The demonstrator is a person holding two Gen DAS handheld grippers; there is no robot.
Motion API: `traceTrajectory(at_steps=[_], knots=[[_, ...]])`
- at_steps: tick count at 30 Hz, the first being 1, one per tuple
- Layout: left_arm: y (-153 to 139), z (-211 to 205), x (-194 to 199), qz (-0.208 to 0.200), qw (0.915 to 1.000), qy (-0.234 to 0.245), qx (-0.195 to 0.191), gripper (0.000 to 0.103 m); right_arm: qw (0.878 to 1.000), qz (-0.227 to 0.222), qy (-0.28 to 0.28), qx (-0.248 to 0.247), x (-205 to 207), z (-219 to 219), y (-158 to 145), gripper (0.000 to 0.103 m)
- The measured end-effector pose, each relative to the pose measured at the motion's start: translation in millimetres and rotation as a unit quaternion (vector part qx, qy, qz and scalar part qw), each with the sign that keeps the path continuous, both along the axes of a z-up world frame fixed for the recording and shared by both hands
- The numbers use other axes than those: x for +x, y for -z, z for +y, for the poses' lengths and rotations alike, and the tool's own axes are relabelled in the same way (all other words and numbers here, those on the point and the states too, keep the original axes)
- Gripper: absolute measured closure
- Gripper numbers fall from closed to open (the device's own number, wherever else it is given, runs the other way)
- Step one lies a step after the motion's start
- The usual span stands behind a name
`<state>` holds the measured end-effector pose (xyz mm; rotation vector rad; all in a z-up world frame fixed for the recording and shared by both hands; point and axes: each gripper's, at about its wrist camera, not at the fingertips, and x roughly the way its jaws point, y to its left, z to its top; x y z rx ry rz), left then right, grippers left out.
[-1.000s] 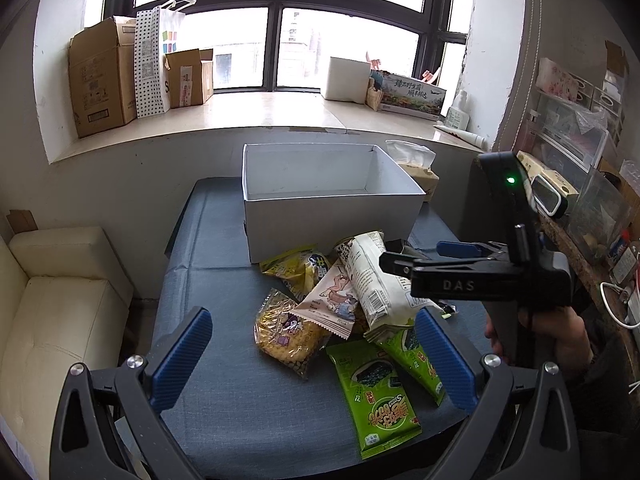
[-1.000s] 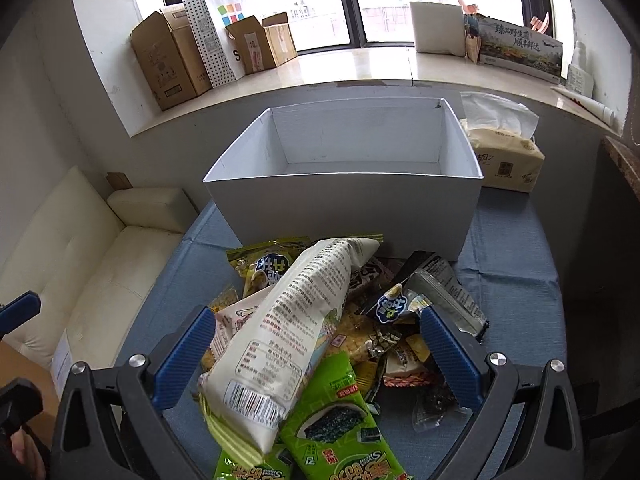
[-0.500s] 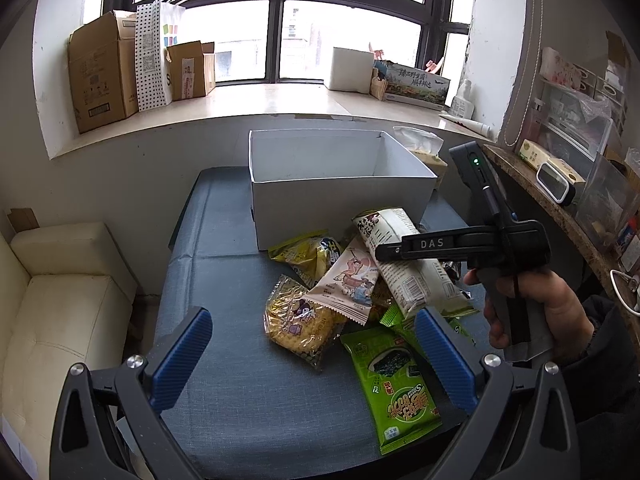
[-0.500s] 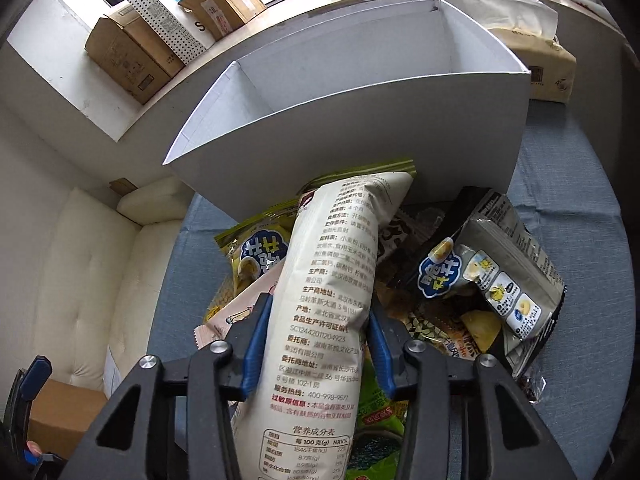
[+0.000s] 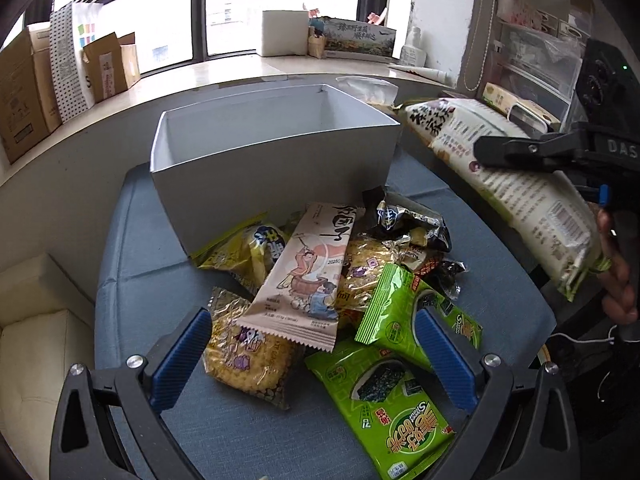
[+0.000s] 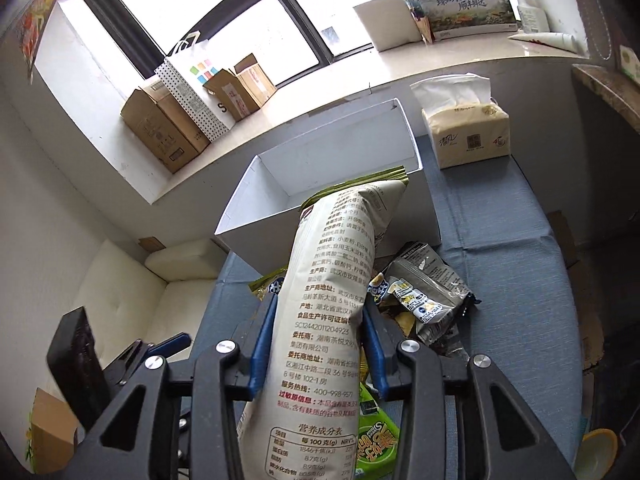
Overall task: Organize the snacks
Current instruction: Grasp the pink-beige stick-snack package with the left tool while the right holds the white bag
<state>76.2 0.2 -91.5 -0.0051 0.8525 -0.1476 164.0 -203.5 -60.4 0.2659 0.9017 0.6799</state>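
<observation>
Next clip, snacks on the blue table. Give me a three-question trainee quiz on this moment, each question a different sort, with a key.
1. True or false: the white box already holds several snacks.
2. What does the right gripper hold? A) green seaweed pack B) long white snack bag C) tissue pack
3. Fill in: the left gripper hangs over the snack pile with its jaws ____.

Key: 1 false, the visible inside is bare. 2 B, the long white snack bag is pinched between the pads, lifted off the pile. 3 open, nothing between them.
</observation>
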Motion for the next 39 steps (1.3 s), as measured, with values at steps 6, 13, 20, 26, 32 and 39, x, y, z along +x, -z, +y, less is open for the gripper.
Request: traceTrajectory(at_steps=[6,13,20,26,32,39], knots=[[32.6,-9.8,54.8,0.058,0.9957,0.065,0.034,0.000,0.999,-0.018,0.016,0.027,-17.5,-18.8,-10.1,0.059],[51.7,-0.1,81.9,0.094,0.9917,0.082,0.030,0.003,0.999,-0.026,0.011,0.026,-27.0,-24.3,-12.7,0.059],[44.1,13.6,82.9,0.096,0.9927,0.073,0.006,0.043,0.999,-0.019,0.015,0.032,-27.8,-25.9,-6.6,0.059],[30.2,20.4,51.3,0.081,0.9941,0.069,-0.022,0.044,0.999,-0.020,0.012,0.033,-30.6,-25.1,-5.5,0.059],[33.3,27.8,36.9,0.099,0.9929,0.057,-0.033,0.040,0.999,-0.008,0.006,0.031,-26.3,-19.2,3.2,0.059],[31.3,30.9,24.3,0.083,0.9953,0.043,-0.026,0.011,1.000,-0.005,-0.006,0.028,-30.1,-10.0,6.2,0.059]])
